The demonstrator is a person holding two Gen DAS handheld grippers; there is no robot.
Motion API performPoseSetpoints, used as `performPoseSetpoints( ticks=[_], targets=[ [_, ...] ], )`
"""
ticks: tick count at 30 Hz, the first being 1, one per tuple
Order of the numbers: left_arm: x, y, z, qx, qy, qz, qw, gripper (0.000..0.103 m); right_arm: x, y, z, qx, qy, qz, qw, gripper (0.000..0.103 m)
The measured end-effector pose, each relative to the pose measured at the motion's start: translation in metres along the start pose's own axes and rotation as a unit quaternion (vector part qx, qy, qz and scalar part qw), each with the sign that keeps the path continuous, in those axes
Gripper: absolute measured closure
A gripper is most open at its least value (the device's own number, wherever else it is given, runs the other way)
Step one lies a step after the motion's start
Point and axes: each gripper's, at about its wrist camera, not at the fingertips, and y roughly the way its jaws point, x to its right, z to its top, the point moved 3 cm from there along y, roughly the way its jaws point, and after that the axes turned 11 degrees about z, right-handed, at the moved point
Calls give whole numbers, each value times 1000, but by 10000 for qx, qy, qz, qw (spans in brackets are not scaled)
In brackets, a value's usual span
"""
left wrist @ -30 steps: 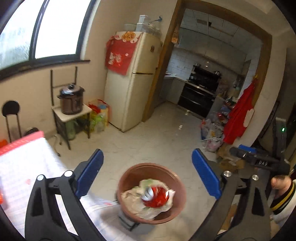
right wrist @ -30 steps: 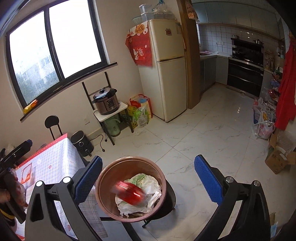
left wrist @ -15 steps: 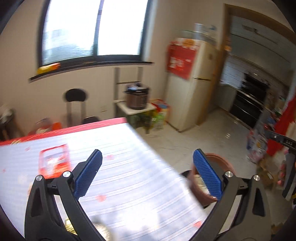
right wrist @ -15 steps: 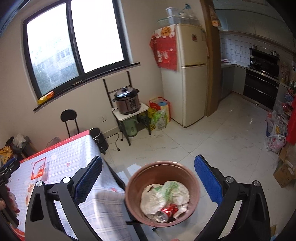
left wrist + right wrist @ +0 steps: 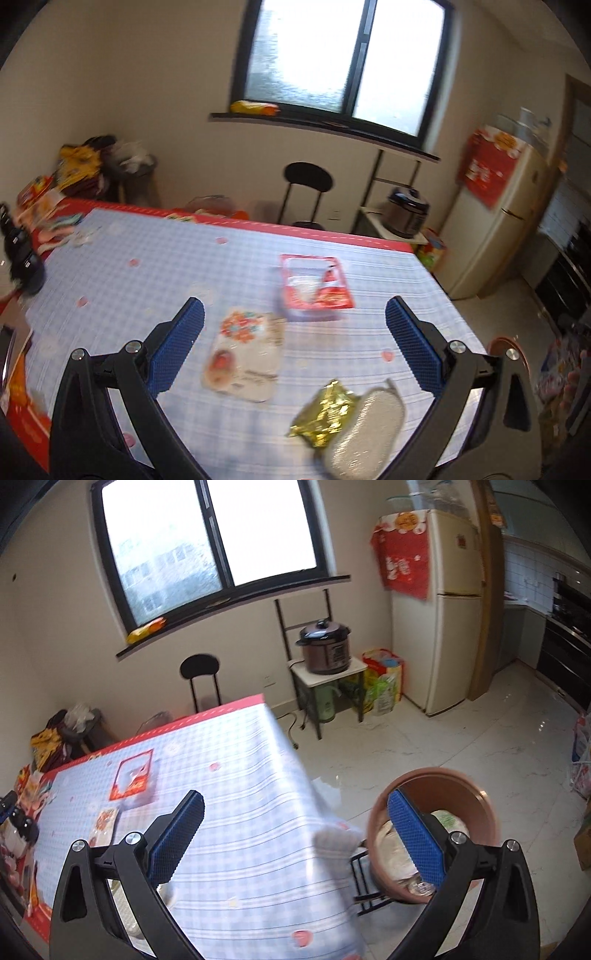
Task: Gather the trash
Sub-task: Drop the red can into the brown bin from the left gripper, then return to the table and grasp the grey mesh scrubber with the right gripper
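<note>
My left gripper (image 5: pixel 293 347) is open and empty above the checked table (image 5: pixel 155 258). Below it lie a pale snack wrapper (image 5: pixel 245 356), a red-rimmed packet (image 5: pixel 314 286), and a gold foil wrapper (image 5: pixel 325 411) beside a silver pouch (image 5: pixel 364 432). My right gripper (image 5: pixel 293 840) is open and empty over the table's right edge (image 5: pixel 295 760). The brown trash bin (image 5: pixel 436 830) stands on the floor to the right, holding plastic bags and a can; my right finger (image 5: pixel 413 836) overlaps it. The red-rimmed packet (image 5: pixel 133 775) and the pale wrapper (image 5: pixel 105 819) also show in the right wrist view.
More packets and clutter lie at the table's far left (image 5: pixel 44 210). A black chair (image 5: pixel 201 679) stands behind the table. A rack with a pressure cooker (image 5: pixel 325 648) and a fridge (image 5: pixel 443 609) stand along the wall. Boxes and bags sit on the floor at right (image 5: pixel 583 768).
Both grippers swung left from the bin toward the table. A red can dropped into the bin. The left view now looks down on the wrappers.
</note>
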Motion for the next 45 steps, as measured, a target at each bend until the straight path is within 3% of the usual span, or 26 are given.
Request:
performPoseSetpoints(
  ticks=[11, 16, 18, 22, 30, 36, 45],
  targets=[
    [-112, 20, -54, -528, -313, 175, 9980, 6, -130, 69, -72, -855, -182, 443, 9952, 5],
    [-141, 30, -78, -721, -309, 255, 9966, 6, -172, 99, -121, -1463, -309, 428, 9878, 5],
    [-151, 35, -88, -904, -395, 310, 9946, 6, -186, 110, -141, -1661, -388, 218, 9851, 5],
    [-168, 37, -101, -991, -625, 330, 9926, 6, -195, 131, -168, -2125, -227, 300, 9764, 5],
    [-180, 39, -113, -1181, -678, 315, 9902, 6, -215, 165, -182, -2403, 443, 491, 9684, 5],
    [-194, 43, -112, -1239, -746, 376, 9888, 6, -216, 180, -182, -2273, 720, 376, 9704, 5],
    [-201, 55, -122, -1472, -807, 380, 9851, 6, -206, 196, -192, -2452, 1078, 225, 9632, 8]
  ],
)
